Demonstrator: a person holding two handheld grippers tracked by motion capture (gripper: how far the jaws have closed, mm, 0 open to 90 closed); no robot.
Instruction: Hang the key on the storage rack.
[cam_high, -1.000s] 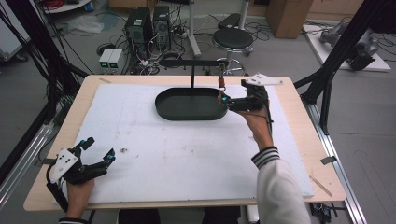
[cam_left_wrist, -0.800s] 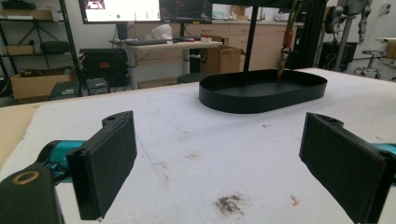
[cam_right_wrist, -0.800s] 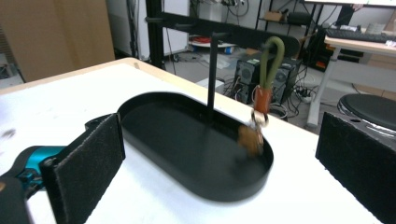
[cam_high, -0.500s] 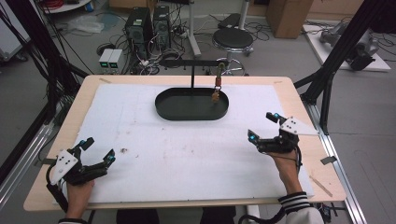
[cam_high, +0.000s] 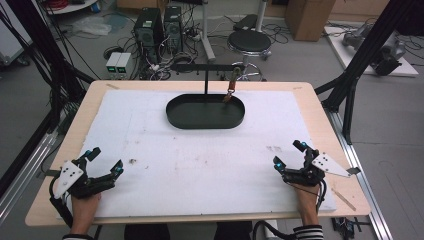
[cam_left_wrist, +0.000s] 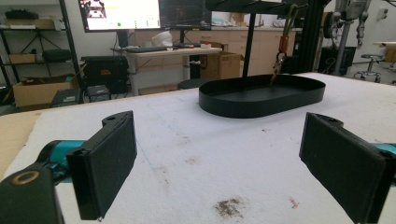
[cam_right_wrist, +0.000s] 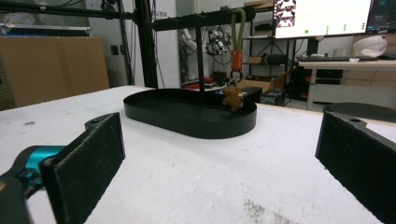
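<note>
A black oval tray with a T-shaped stand sits at the far middle of the white mat. From the stand's bar hangs a keychain with a green loop, an orange clip and a small brown figure. My left gripper rests open at the near left corner. At the near right my right gripper is open too. Both hold nothing and point toward the tray.
The white mat covers a wooden table; a dark smudge lies near the left gripper. Black frame posts stand at the table's sides. A stool and computer towers stand on the floor beyond.
My right gripper has drawn back from the hanging keychain at the stand to the near right of the mat, open and empty. The keychain stays on the bar. The left gripper has held still.
</note>
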